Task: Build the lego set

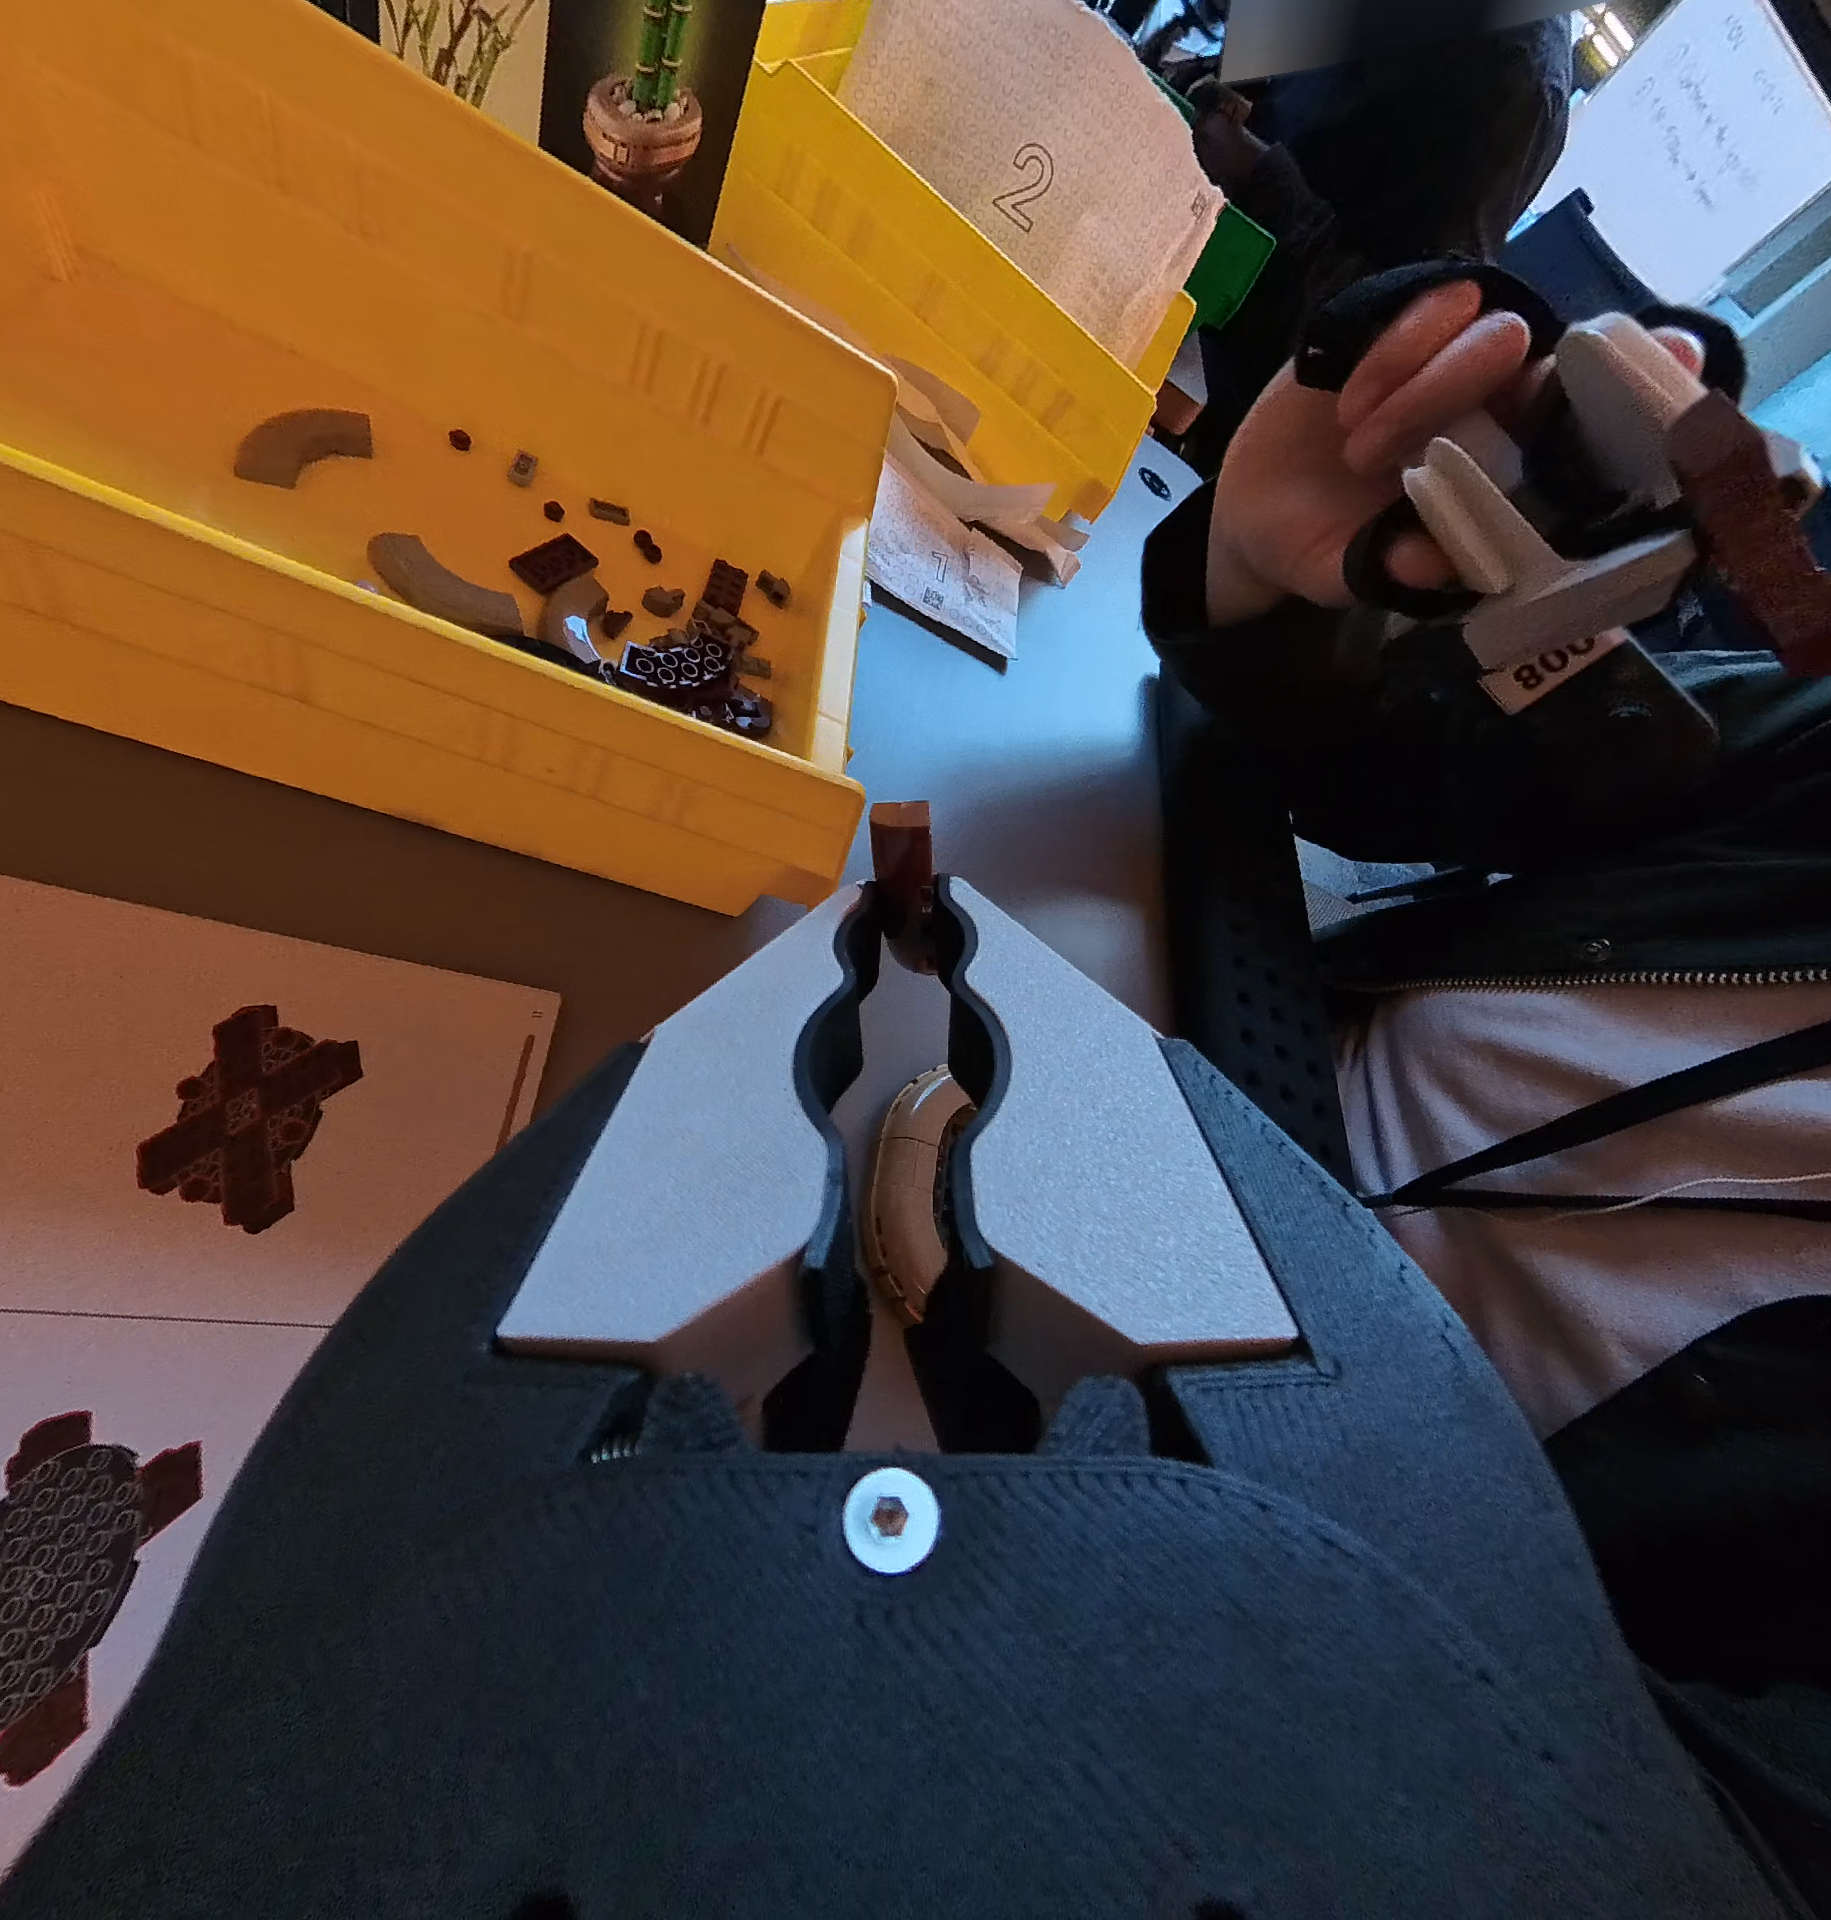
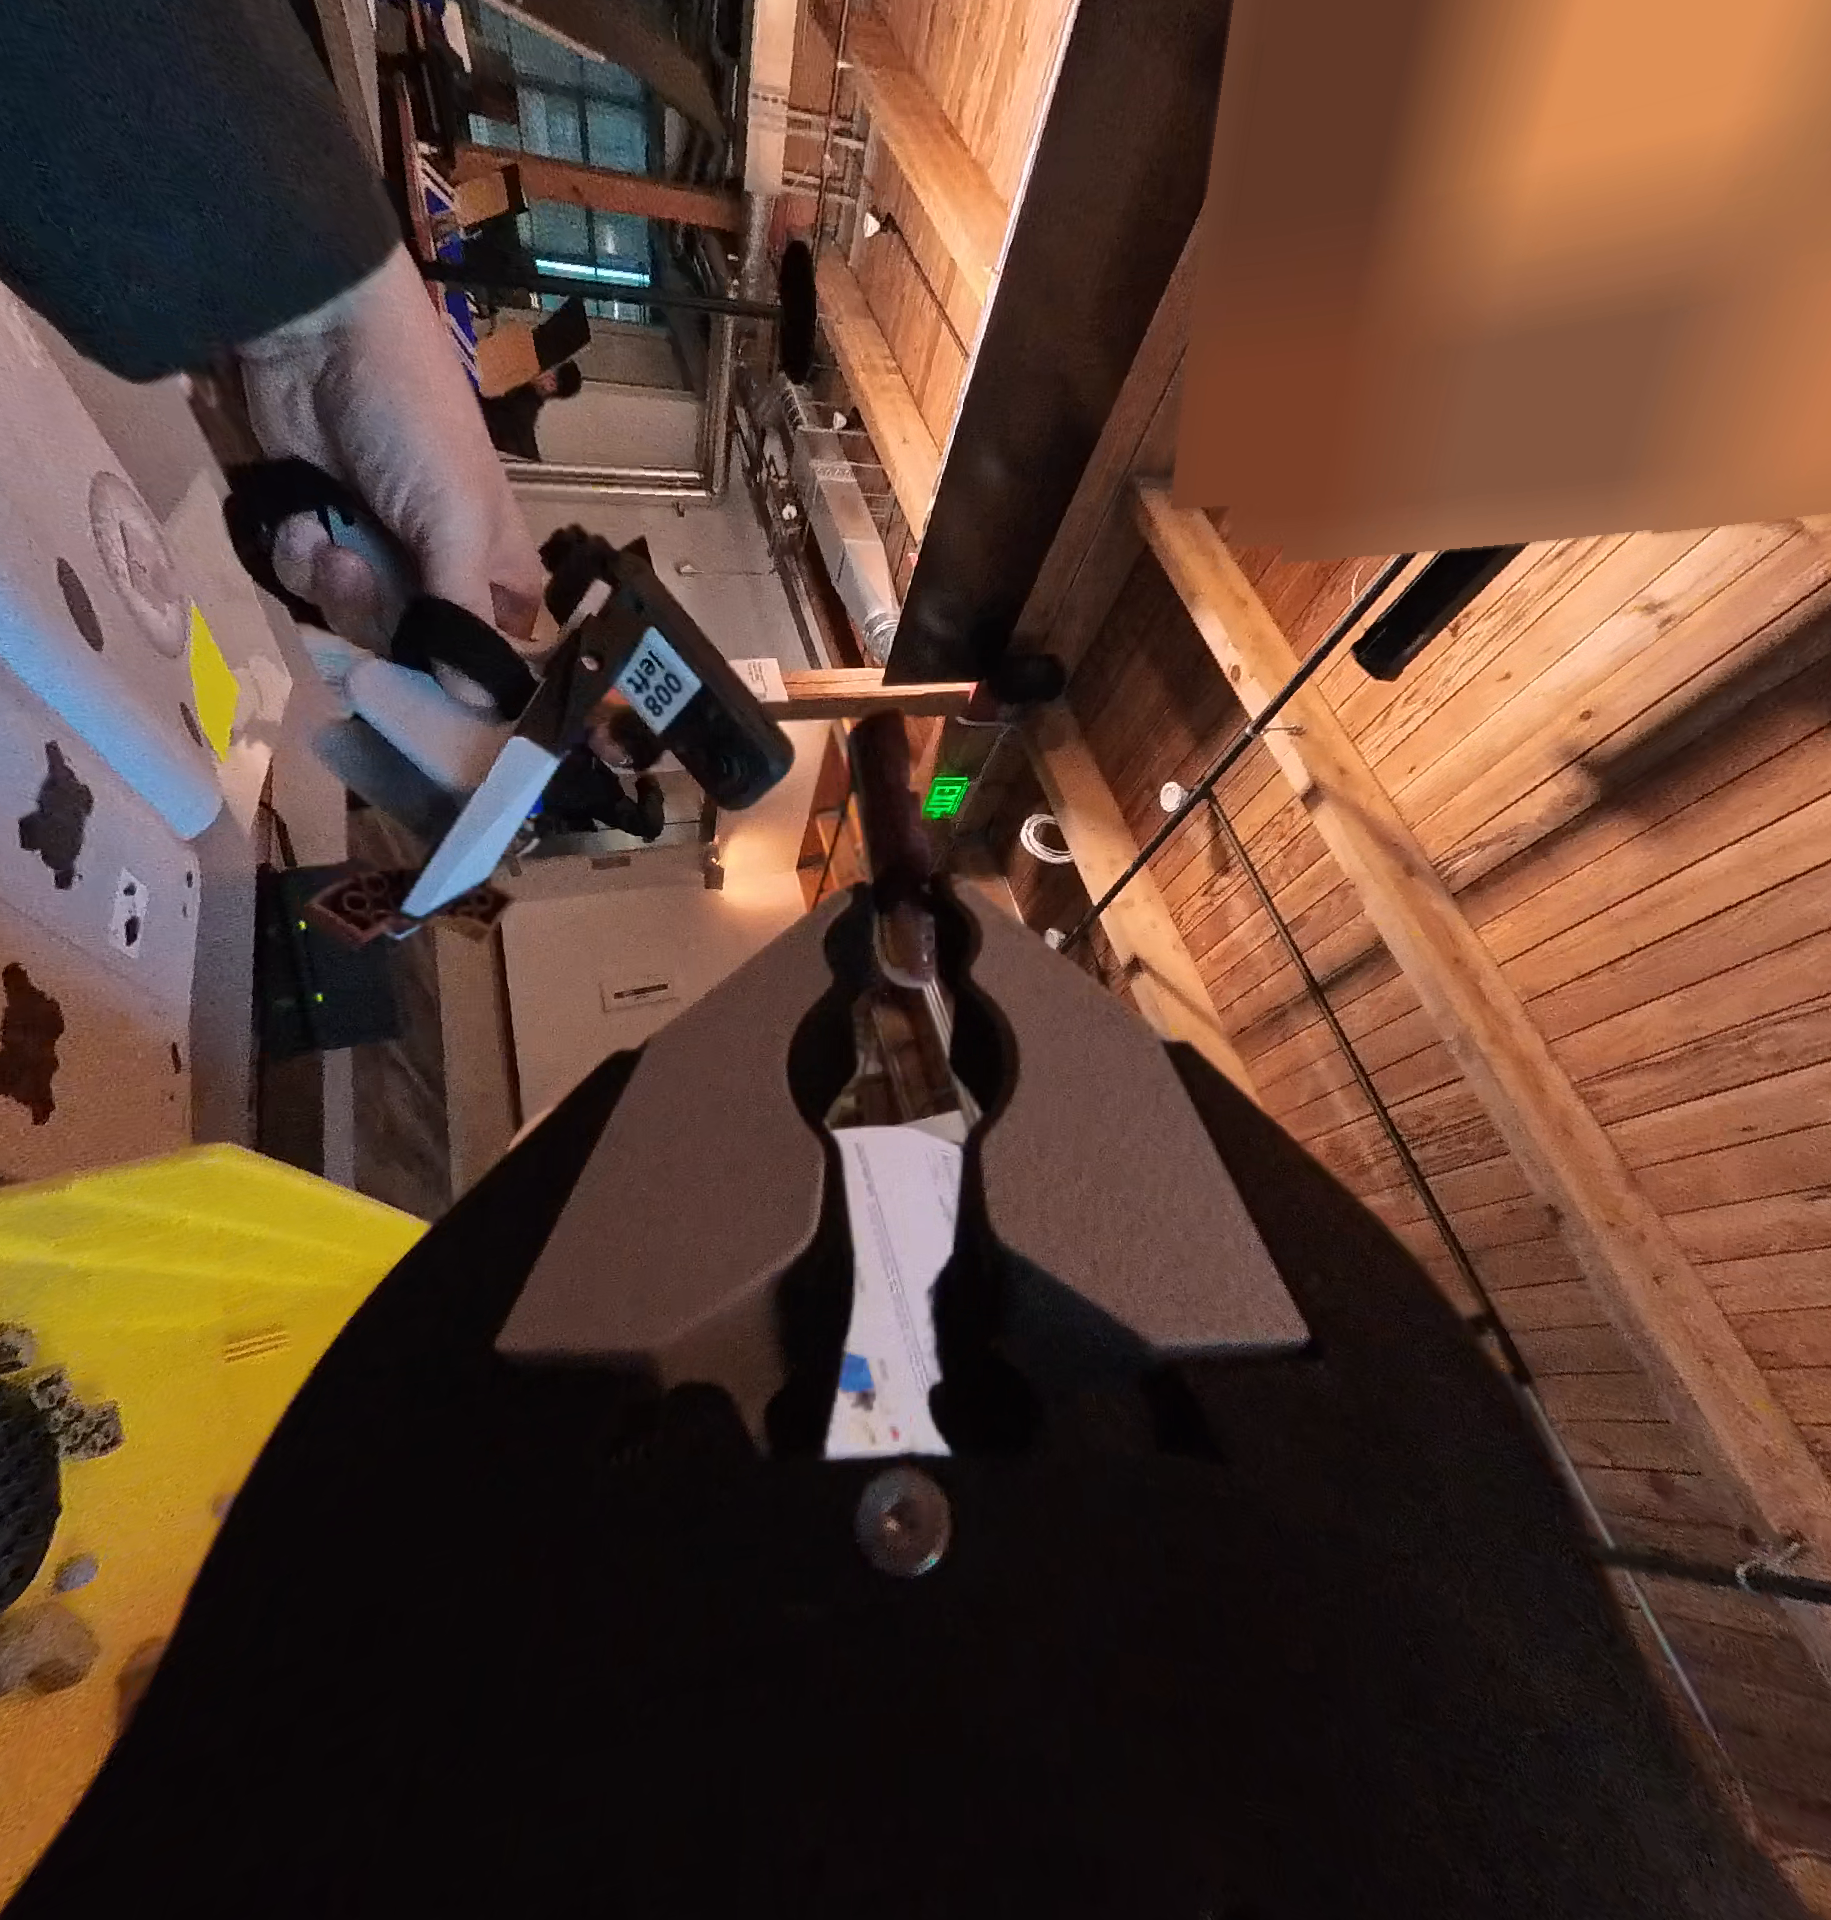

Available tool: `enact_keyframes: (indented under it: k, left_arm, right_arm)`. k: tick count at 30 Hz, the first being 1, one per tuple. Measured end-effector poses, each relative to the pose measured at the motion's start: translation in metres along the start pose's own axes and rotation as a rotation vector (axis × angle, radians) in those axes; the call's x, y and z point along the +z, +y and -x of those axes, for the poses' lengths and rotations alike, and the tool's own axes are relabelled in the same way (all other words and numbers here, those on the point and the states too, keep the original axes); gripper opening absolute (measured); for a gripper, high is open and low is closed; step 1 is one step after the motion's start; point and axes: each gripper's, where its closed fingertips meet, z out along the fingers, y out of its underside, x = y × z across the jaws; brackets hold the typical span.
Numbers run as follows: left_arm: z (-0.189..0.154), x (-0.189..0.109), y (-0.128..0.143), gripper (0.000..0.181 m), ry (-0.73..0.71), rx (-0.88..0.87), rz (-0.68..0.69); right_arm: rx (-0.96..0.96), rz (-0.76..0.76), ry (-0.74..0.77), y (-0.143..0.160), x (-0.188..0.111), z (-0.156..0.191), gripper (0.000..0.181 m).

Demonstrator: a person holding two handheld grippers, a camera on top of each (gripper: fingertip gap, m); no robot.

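Note:
In the left wrist view my left gripper [image 1: 906, 899] is shut on a small dark red-brown brick [image 1: 900, 842] that sticks out past the tips, held above the grey table. A tan curved piece [image 1: 916, 1195] shows in the gap between its fingers. My right gripper [image 1: 1721, 488], held in a hand at the upper right, is shut on a long dark brown plate [image 1: 1768, 540]. In the right wrist view my right gripper [image 2: 906, 925] pinches that plate [image 2: 890, 790] edge-on, raised in the air. The left gripper [image 2: 412, 912] shows at the left with its brick [image 2: 360, 896].
A yellow bin [image 1: 682, 790] holds several loose brown and tan pieces [image 1: 672, 634]. More yellow bins [image 1: 994, 343] with paper bags stand behind it. The open instruction booklet [image 1: 246, 1122] lies at the left. A person's torso [image 1: 1617, 1195] is at the right.

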Motion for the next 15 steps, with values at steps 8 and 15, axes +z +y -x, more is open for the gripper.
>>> enact_keyframes:
  k: [8,15]
  left_arm:
    - [-0.002,0.002,0.0,0.008,-0.002,0.014,0.013]
    - [-0.002,0.003,0.0,0.009,0.01,0.003,0.009]
  right_arm:
    - [0.049,0.073,-0.025,0.022,0.004,0.009,0.009]
    - [1.655,0.674,-0.597,0.137,0.0,0.143,0.009]
